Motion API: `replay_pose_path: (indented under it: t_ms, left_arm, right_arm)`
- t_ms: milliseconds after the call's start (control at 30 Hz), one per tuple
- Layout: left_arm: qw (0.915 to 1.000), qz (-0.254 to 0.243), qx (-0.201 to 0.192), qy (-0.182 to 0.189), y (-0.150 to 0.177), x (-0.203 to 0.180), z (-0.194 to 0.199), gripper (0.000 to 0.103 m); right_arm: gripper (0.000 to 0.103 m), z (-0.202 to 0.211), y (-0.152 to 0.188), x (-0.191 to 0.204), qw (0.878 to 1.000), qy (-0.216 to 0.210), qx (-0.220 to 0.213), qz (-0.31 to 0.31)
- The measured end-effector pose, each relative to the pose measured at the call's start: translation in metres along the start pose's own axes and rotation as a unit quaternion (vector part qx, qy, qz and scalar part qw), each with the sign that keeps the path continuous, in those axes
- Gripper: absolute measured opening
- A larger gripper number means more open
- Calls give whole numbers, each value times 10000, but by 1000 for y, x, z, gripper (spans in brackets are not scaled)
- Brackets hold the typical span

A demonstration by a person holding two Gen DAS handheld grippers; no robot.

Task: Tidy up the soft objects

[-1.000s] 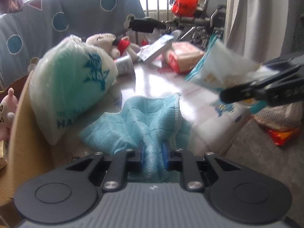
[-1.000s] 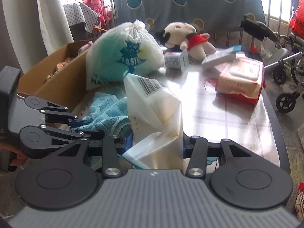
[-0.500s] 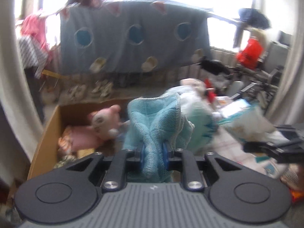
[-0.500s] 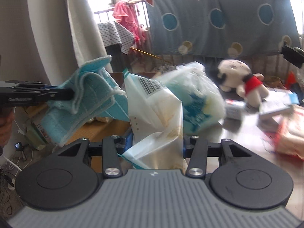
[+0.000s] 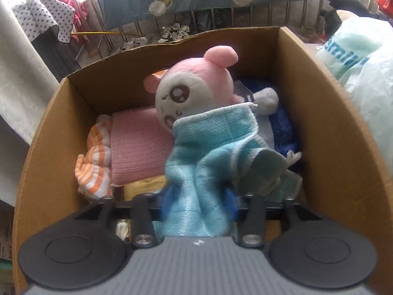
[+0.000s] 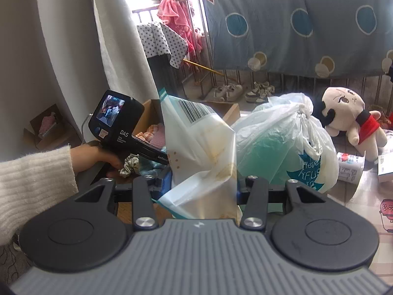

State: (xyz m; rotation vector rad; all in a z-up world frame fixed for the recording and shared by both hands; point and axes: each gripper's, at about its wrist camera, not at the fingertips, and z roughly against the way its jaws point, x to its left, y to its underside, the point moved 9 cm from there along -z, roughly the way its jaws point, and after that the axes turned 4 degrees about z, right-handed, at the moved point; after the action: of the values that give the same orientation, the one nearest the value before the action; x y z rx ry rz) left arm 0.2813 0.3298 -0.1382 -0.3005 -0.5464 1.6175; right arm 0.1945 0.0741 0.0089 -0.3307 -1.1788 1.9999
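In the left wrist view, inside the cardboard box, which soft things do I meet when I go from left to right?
Orange-and-white striped cloth → pink knitted cloth → light blue towel, partly covering the pink plush toy → dark blue knitted cloth.

Glossy table (image 6: 363,196) — tied plastic bag (image 6: 282,147), plush doll (image 6: 348,120), small carton (image 6: 350,168) lying on it

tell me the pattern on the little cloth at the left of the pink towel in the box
Orange and white stripes on the small cloth, clearest in the left wrist view.
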Motion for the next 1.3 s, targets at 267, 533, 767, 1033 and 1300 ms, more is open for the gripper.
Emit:
replay_pose_path:
  t_ms: [267,533,767,1033,1300]
  left_arm:
    - [9940,483,-411,891,0,14,53,17]
    - [9879,763,617,1199,11,-2,-26,2]
    - [9816,1246,148,1442,7,27,35,40]
    - [9738,1597,-1057,1226,41,91,143,40]
    - [9731,1667,-1043,1203,64,113,158,49]
  right_arm:
    - [45,-15,3,4,9999,-87,86,90]
    - [45,-24,-3,23,9993,-176,218,250]
    - [45,-52,-25,55,9950,-198,514,836]
    - [49,-147,-45,105,9795,-144,1341,1497]
    - [77,-235,-16,132,9175,557,2446,3085]
